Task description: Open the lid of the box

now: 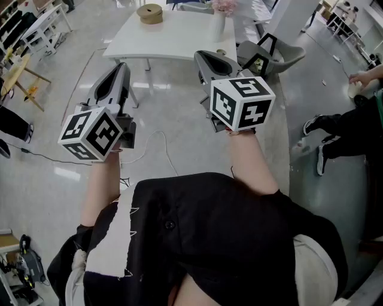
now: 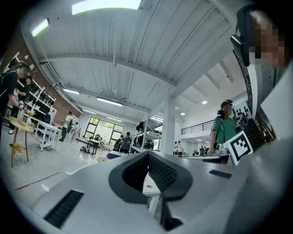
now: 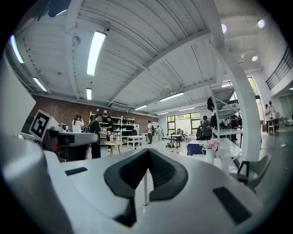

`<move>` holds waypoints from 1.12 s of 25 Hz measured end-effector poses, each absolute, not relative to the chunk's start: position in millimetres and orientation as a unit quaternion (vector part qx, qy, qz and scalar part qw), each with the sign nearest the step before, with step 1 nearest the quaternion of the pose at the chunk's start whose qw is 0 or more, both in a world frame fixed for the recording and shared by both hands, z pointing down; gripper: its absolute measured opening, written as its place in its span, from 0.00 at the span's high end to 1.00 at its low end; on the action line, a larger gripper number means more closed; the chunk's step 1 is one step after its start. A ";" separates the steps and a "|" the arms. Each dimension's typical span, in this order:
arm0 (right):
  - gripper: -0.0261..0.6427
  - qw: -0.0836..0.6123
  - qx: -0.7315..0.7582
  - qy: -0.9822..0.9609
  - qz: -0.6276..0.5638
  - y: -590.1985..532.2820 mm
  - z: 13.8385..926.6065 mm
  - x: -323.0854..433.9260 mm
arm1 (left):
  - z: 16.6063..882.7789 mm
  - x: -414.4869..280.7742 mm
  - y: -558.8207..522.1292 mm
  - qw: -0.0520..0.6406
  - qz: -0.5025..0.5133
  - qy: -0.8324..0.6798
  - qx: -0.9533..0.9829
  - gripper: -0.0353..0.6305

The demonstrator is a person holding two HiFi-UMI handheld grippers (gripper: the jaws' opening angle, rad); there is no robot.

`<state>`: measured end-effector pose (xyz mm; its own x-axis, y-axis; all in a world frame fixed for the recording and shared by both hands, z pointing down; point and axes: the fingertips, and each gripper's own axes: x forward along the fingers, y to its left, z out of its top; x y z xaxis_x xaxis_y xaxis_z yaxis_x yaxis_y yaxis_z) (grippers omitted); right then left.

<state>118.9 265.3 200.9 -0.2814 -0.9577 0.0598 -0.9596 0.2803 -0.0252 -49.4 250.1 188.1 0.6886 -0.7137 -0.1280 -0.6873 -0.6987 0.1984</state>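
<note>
A round tan box [image 1: 149, 13] with its lid on stands on the white table [image 1: 173, 42] at the far end of the head view. Both grippers hang in the air well short of that table and point toward it, roughly level. My left gripper [image 1: 121, 67] is shut with nothing between its dark pads, which meet at the tip in the left gripper view [image 2: 149, 157]. The right gripper [image 1: 206, 58] is likewise shut and empty [image 3: 146, 153]. Neither one touches the box.
A vase of pink flowers [image 1: 219, 18] stands on the table's right side, also in the right gripper view [image 3: 210, 148]. A grey chair [image 1: 272, 54] sits right of the table, a wooden stool [image 1: 18, 72] at left. A white cable [image 1: 157, 146] lies on the floor. A person [image 1: 344, 134] crouches at right.
</note>
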 end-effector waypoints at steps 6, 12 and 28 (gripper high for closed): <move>0.96 0.021 0.593 -0.804 0.029 257.8 205.5 124.8 | 191.1 -45.0 247.6 0.070 -0.093 -0.387 0.915 0.93; 0.95 0.009 0.568 -0.821 0.058 258.9 222.0 136.3 | 200.2 -36.9 258.6 0.085 -0.114 -0.398 0.906 0.93; 0.95 0.006 0.555 -0.828 0.080 195.3 259.6 105.6 | 239.8 -66.4 198.5 0.121 -0.115 -0.412 0.896 0.93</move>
